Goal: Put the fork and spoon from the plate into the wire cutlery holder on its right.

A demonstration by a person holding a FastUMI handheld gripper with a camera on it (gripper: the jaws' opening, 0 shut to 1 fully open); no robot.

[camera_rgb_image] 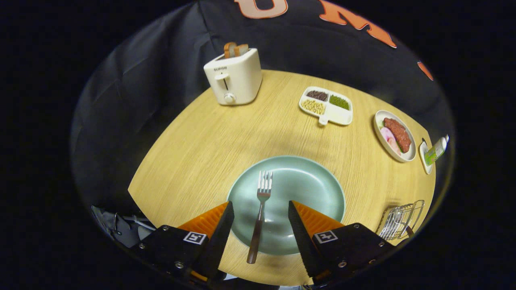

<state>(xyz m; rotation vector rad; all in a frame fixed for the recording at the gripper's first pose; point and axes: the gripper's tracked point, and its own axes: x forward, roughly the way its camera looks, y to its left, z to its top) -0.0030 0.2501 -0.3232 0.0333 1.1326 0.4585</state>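
Two fingers of the gripper (261, 211) stand wide apart above the near side of the green plate (314, 189), gripping nothing. Between them lies the fork (260, 215), tines pointing away, its dark handle reaching past the plate's rim onto the wooden table (201, 145). Off to the right sits the wire cutlery holder (401, 220) (something metallic seems to lie inside).
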